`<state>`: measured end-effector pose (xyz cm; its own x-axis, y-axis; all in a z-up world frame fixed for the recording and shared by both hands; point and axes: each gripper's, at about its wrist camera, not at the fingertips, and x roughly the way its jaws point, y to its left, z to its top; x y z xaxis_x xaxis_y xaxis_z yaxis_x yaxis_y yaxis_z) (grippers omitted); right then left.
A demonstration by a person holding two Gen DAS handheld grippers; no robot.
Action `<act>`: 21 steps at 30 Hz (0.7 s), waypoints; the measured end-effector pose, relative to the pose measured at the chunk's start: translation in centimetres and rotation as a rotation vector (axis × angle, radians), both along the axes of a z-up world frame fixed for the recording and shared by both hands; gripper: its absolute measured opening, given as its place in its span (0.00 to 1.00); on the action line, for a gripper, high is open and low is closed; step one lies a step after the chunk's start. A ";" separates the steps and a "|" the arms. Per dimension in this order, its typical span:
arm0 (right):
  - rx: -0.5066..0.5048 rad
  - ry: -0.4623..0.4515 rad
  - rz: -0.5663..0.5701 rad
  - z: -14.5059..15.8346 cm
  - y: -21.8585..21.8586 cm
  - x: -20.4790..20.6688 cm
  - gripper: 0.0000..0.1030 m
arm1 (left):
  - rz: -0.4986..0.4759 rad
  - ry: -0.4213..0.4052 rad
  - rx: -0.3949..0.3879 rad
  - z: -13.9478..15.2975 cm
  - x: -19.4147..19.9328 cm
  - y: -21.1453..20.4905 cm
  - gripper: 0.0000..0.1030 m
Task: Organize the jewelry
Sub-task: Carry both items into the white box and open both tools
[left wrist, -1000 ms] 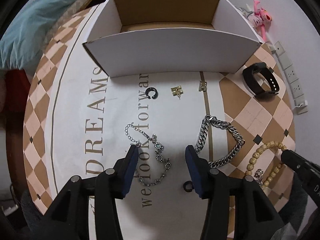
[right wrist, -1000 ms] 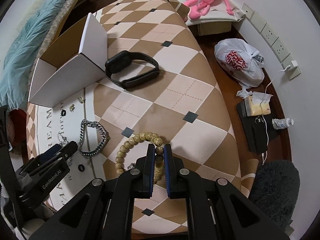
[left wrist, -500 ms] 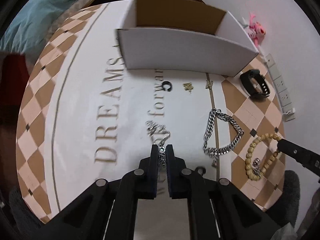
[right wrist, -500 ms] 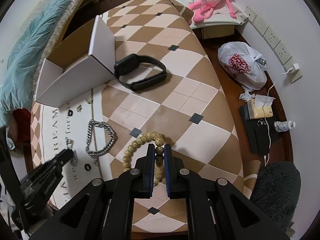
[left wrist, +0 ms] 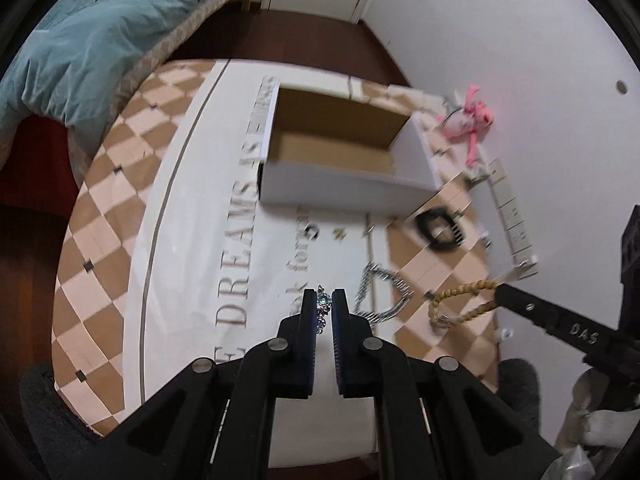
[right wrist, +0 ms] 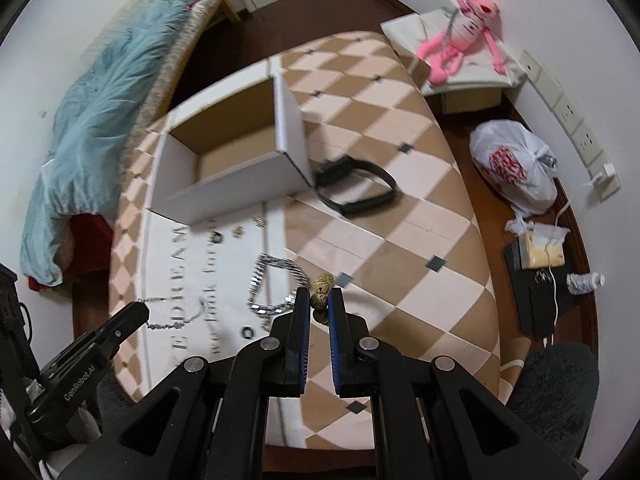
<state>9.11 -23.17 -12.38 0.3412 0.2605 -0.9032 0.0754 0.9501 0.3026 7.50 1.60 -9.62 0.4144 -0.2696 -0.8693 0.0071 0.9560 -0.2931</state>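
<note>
My left gripper [left wrist: 324, 300] is shut on a thin silver bracelet with pale stones [left wrist: 323, 307] and holds it above the table; it hangs from that gripper in the right wrist view [right wrist: 172, 316]. My right gripper [right wrist: 319, 300] is shut on a wooden bead bracelet [right wrist: 322, 290], which dangles from its tip in the left wrist view [left wrist: 460, 304]. An open white cardboard box [left wrist: 340, 156] stands at the far side of the table, also in the right wrist view [right wrist: 232, 152]. A thick silver chain [left wrist: 380, 292] lies on the cloth.
A black watch [right wrist: 354, 188] lies right of the box. Small gold earrings [left wrist: 340, 234] and a black ring [left wrist: 312, 232] lie before the box; another black ring [right wrist: 248, 333] lies nearer. A pink plush toy [right wrist: 460, 36], a plastic bag [right wrist: 512, 168] and floor clutter are at right.
My left gripper closed on the thin silver bracelet and lifted it off the cloth. My right gripper rose with the wooden bead bracelet, which now hangs off the table.
</note>
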 end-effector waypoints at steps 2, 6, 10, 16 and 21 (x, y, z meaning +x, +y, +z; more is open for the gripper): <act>0.010 -0.028 0.013 1.5 0.3 0.2 0.09 | -0.001 -0.026 -0.021 1.5 0.4 0.0 0.05; 0.039 -0.078 0.047 4.5 0.9 1.4 0.09 | -0.005 -0.091 -0.072 5.2 1.8 0.0 0.05; 0.057 -0.137 0.085 7.5 1.9 3.7 0.09 | -0.022 -0.166 -0.093 8.8 4.3 -0.1 0.05; 0.014 -0.187 0.131 9.9 4.2 9.8 0.09 | -0.043 -0.192 -0.074 10.3 10.1 -0.2 0.05; -0.001 -0.137 0.144 8.8 5.9 15.0 0.09 | -0.048 -0.117 -0.071 7.8 14.3 0.3 0.05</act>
